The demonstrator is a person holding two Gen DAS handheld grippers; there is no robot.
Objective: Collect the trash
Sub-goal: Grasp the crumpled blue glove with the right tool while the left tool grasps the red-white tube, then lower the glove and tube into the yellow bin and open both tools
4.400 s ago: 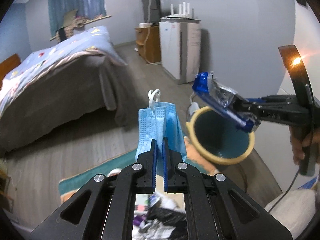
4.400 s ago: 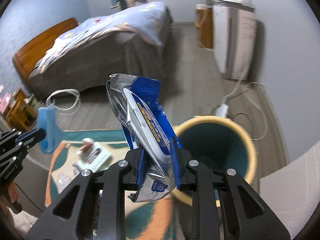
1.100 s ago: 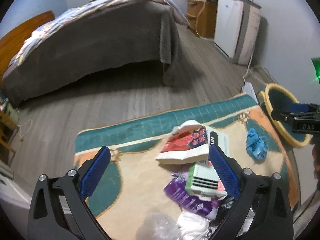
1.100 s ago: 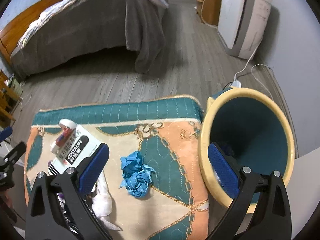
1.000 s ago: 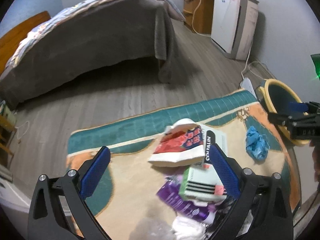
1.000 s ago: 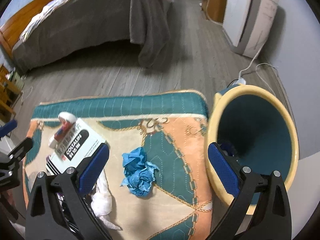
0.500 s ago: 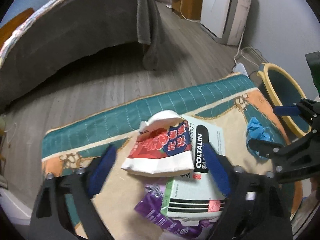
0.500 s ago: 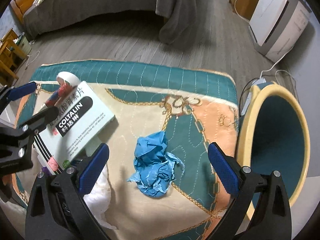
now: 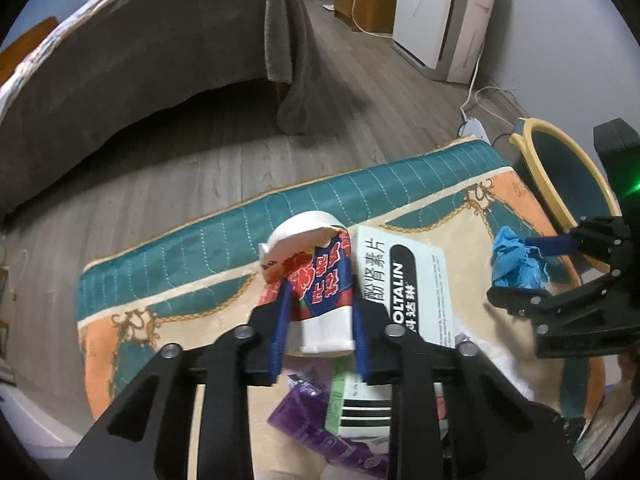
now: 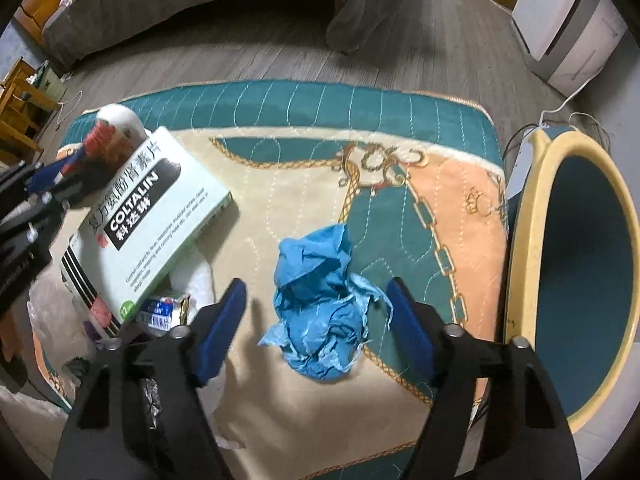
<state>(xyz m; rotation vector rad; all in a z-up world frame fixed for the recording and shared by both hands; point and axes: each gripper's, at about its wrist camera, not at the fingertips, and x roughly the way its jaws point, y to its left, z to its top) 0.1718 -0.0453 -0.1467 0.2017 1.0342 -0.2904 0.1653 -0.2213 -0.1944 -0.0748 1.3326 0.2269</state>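
My left gripper (image 9: 320, 320) is shut on a crushed red, white and blue paper cup (image 9: 316, 280) lying on the patterned cushion (image 9: 208, 248). The cup (image 10: 108, 136) and left gripper (image 10: 60, 172) also show at the left of the right wrist view. My right gripper (image 10: 316, 320) is open, its jaws on either side of a crumpled blue mask (image 10: 320, 304), low over it. The right gripper (image 9: 532, 268) reaches the mask (image 9: 512, 260) in the left wrist view. A yellow-rimmed teal bin (image 10: 528, 240) stands to the right of the cushion.
A white and green COLTALIN box (image 10: 152, 216) lies beside the cup, over a purple wrapper (image 9: 320, 432) and other litter. A bed with a grey cover (image 9: 160, 48) stands beyond on the wood floor. A white appliance (image 9: 440, 12) and cables (image 9: 480, 96) are at the far right.
Both grippers have dropped toward the cushion. The left jaws have closed on the paper cup. The right jaws have narrowed and now straddle the blue mask.
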